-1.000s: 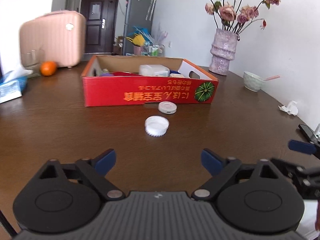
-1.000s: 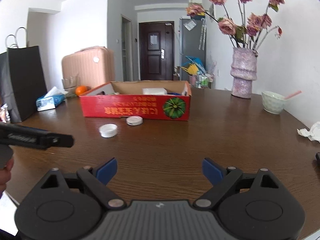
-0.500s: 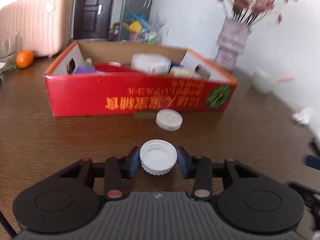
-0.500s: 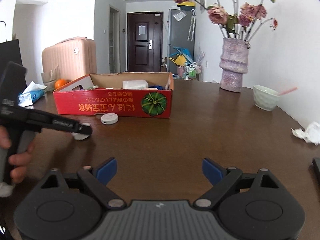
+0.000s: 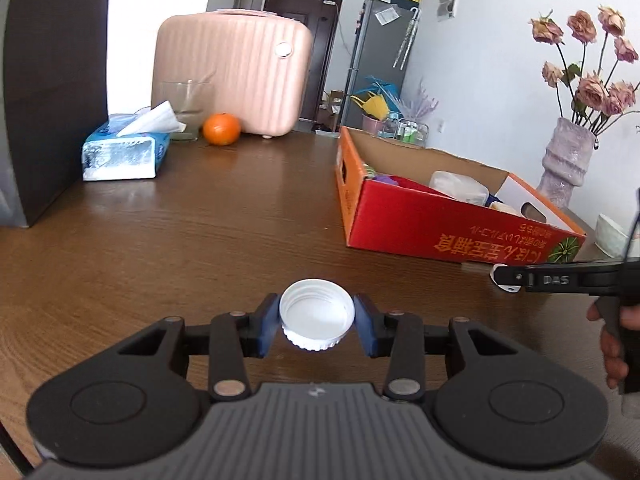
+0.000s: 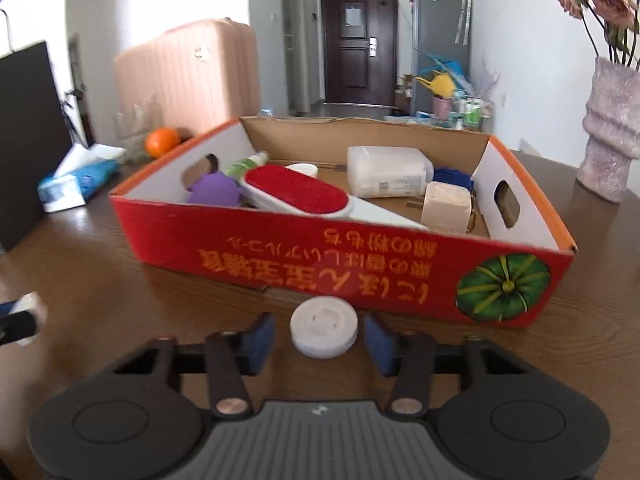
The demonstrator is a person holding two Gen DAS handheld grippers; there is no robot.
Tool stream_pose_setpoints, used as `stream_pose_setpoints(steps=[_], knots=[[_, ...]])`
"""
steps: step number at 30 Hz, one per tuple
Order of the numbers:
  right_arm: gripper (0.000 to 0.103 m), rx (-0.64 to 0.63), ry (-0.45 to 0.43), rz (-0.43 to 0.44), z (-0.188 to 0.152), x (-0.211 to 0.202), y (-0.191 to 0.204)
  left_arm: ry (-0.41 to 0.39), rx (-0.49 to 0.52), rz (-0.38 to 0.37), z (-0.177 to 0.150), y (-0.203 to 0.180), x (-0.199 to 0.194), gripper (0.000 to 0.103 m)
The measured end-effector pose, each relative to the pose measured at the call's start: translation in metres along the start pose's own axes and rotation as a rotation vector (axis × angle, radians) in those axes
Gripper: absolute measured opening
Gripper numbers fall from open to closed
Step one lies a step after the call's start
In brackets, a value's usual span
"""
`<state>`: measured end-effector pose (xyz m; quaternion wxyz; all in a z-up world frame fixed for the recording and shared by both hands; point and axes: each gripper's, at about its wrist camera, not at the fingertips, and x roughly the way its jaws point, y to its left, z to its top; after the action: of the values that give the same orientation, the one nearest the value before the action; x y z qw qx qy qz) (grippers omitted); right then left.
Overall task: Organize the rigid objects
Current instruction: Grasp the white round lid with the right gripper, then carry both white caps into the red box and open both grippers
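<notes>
The brown wood-grain table [image 5: 208, 240] runs past both views, its edges cut off. On it the red cardboard box [image 6: 320, 256] lies with its long side facing the right wrist camera, open top up, printed characters upside down; its far right corner is hidden in the left wrist view. Inside, a red-faced oval brush [image 6: 298, 194] slants from far left to near right, partly covering a purple knobbly ball [image 6: 214, 192]; a frosted rectangular plastic tub [image 6: 386, 176] and a cream cup [image 6: 446, 206] sit to the right, with blue things behind them hard to make out.

The left gripper [image 5: 316, 320] clamps a white ribbed bottle cap [image 5: 317, 314], hollow side up, near the camera and left of the box. The right gripper [image 6: 320, 338] is closing around a flat white round lid [image 6: 324, 332] lying on the table just in front of the box wall; gaps show beside both blue pads. This view is blurred.
</notes>
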<state>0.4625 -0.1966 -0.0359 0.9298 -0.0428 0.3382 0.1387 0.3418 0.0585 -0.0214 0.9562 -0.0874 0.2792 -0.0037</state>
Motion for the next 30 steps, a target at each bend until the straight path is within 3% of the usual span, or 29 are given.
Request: stream_pose_setpoints(steps=[3,4,8,14,21,26,30], knots=[[0.046,0.028,0.011,-0.015,0.000,0.006,0.000,-0.004,0.004,-0.014,0.001,-0.001,-0.003,0.040],[0.039,0.029,0.011,-0.012,-0.001,0.004,0.000,-0.007,0.004,-0.022,0.001,-0.001,-0.004,0.040],[0.038,0.028,0.009,0.010,-0.008,-0.010,0.000,-0.024,0.024,-0.050,0.000,-0.012,-0.014,0.040],[0.038,-0.035,-0.099,-0.013,-0.041,-0.090,0.000,-0.029,0.094,-0.074,-0.009,-0.033,-0.038,0.040],[0.038,0.061,-0.143,-0.075,-0.105,-0.184,-0.030,-0.020,0.182,-0.154,-0.023,-0.078,-0.069,0.040],[0.038,0.128,-0.207,-0.107,-0.124,-0.219,-0.056,-0.052,0.251,-0.176,-0.026,-0.114,-0.084,0.040],[0.038,0.158,-0.229,-0.088,-0.131,-0.222,-0.072,-0.065,0.277,-0.167,-0.023,-0.129,-0.084,0.040]])
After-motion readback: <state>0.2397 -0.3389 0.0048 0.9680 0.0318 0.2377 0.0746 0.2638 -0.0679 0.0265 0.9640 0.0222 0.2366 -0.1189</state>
